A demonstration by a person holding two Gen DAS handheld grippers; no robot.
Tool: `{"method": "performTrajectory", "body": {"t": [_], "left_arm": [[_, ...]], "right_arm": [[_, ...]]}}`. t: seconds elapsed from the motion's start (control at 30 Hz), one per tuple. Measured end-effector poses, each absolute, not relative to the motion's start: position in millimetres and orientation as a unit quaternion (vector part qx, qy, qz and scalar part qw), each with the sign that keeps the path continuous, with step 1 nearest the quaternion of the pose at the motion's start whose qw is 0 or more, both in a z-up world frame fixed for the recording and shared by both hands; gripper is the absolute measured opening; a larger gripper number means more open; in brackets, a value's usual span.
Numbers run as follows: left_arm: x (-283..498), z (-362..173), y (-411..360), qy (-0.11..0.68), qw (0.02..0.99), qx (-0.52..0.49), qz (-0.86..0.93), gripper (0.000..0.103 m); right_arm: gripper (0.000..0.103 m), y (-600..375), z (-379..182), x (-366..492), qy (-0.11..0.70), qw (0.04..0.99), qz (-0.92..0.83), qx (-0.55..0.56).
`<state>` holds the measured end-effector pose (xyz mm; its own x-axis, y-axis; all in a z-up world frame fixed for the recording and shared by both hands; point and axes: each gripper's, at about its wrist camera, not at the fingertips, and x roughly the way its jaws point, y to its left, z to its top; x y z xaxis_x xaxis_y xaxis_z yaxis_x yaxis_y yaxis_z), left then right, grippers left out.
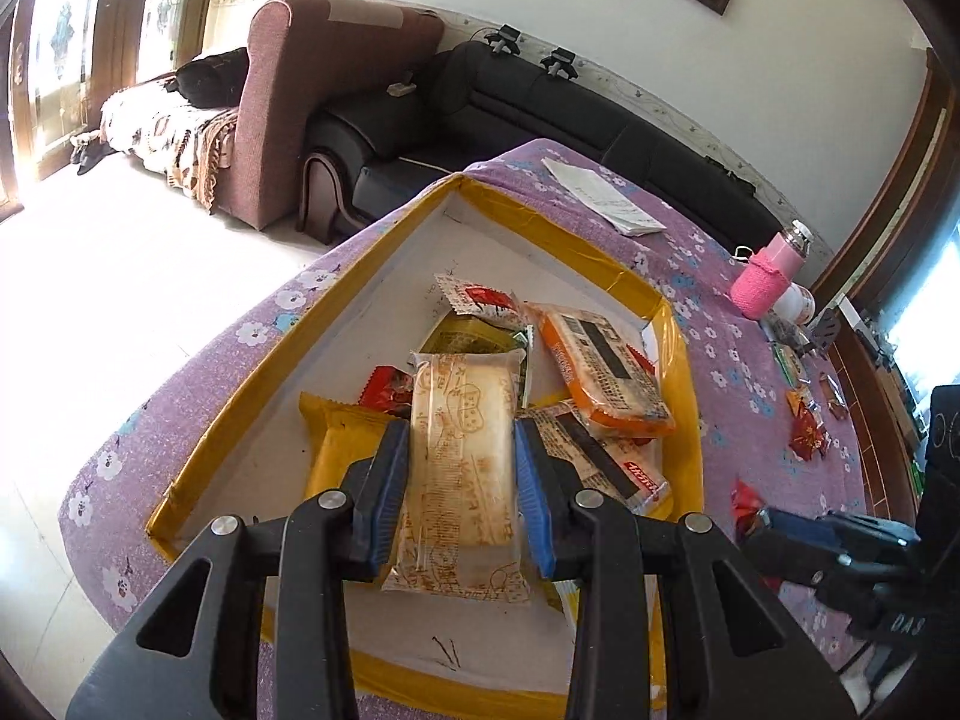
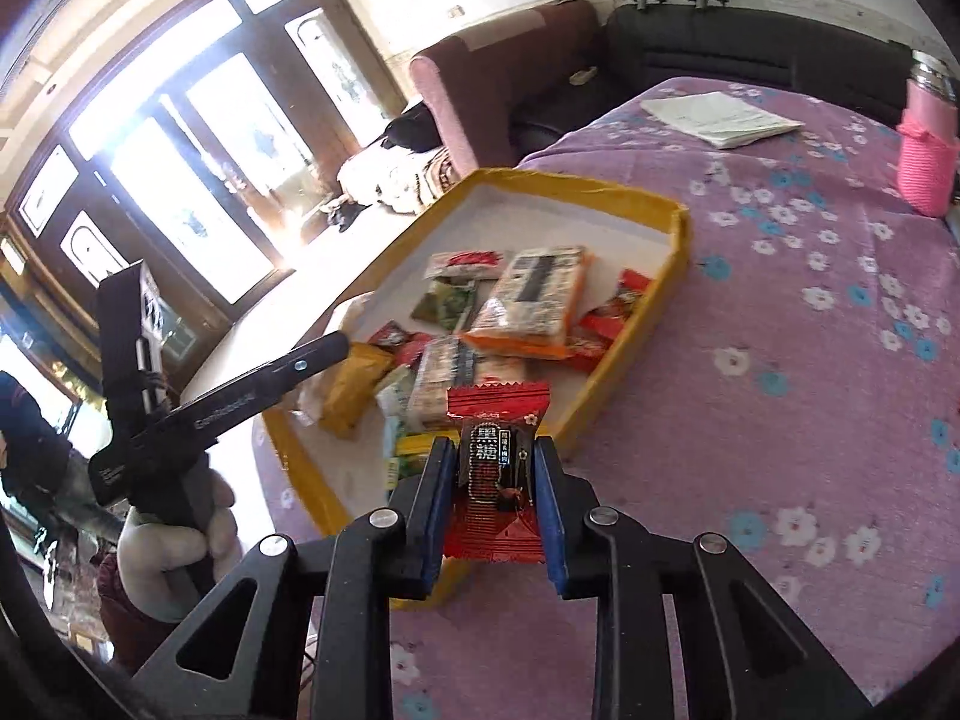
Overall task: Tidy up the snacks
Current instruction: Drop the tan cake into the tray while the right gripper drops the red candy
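My left gripper [image 1: 459, 438] is shut on a pale packet with brown print [image 1: 462, 498], held lengthwise just above the yellow-rimmed white box [image 1: 252, 384]. Inside the box lie an orange packet [image 1: 606, 372], a yellow packet [image 1: 345, 450], a small red one [image 1: 387, 387] and others. My right gripper [image 2: 493, 444] is shut on a red and black candy packet [image 2: 498, 408], above the purple floral cloth [image 2: 780, 420] just beside the box's near corner [image 2: 576, 420]. The left gripper's finger [image 2: 324, 354] reaches over the box, with a gloved hand [image 2: 162, 546] on its handle.
A pink-sleeved bottle [image 1: 765, 276] and folded papers [image 1: 606, 198] stand at the table's far side. Several loose snack packets [image 1: 807, 426] lie on the cloth to the right. A black sofa [image 1: 540, 102] and a maroon armchair [image 1: 300, 90] stand behind the table.
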<state>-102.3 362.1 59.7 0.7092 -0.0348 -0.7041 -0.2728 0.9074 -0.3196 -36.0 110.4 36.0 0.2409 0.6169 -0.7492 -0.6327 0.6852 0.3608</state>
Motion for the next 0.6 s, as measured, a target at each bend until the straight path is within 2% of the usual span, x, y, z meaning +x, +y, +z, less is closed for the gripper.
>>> {"method": "performTrajectory", "body": {"t": [0.17, 0.23, 0.37, 0.5, 0.6], "left_arm": [[-111, 65, 378, 0.355, 0.901, -0.246, 0.048, 0.039], [-115, 71, 384, 0.343, 0.904, -0.253, 0.042, 0.040], [-127, 81, 396, 0.318, 0.909, -0.266, 0.038, 0.044], [-135, 84, 408, 0.299, 0.913, -0.276, 0.037, 0.046], [-135, 87, 410, 0.297, 0.915, -0.270, 0.033, 0.046]], "right_arm": [[0.026, 159, 16, -45, 0.493, 0.761, 0.421, -0.032], [0.030, 172, 7, -48, 0.499, 0.752, 0.429, -0.041], [0.033, 176, 19, -50, 0.490, 0.743, 0.455, -0.038], [0.039, 165, 33, -26, 0.468, 0.780, 0.414, -0.032], [0.039, 164, 20, 3, 0.488, 0.793, 0.365, -0.024]]}}
